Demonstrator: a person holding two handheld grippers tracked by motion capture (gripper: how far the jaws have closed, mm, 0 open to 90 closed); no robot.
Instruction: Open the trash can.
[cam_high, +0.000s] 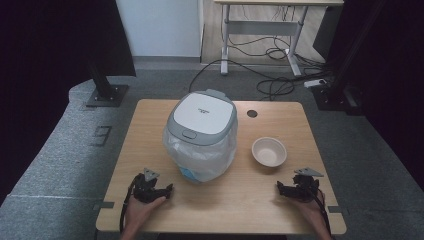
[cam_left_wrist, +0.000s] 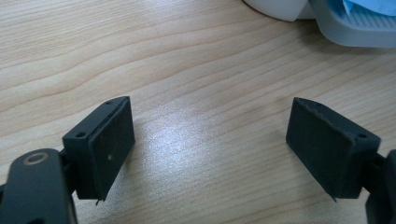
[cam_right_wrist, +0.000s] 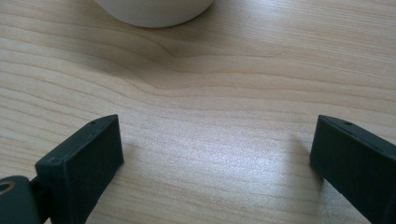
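A white-and-grey lidded container (cam_high: 201, 117) stands mid-table with a clear plastic bag (cam_high: 202, 157) around its lower body. Its base (cam_left_wrist: 348, 28) appears at the top right of the left gripper view. To its right sits an empty cream bowl (cam_high: 269, 151), whose underside (cam_right_wrist: 154, 10) edges the top of the right gripper view. My left gripper (cam_high: 159, 186) rests near the front left edge, open (cam_left_wrist: 210, 126), with bare wood between its jaws. My right gripper (cam_high: 287, 186) lies at the front right, open (cam_right_wrist: 217, 140), with nothing between its jaws, just short of the bowl.
The wooden table (cam_high: 150, 125) has a round cable hole (cam_high: 252, 113) at the back right. Grey carpet surrounds it. Behind stand a black post base (cam_high: 106, 95), a white desk frame (cam_high: 260, 30) and loose cables (cam_high: 275, 85).
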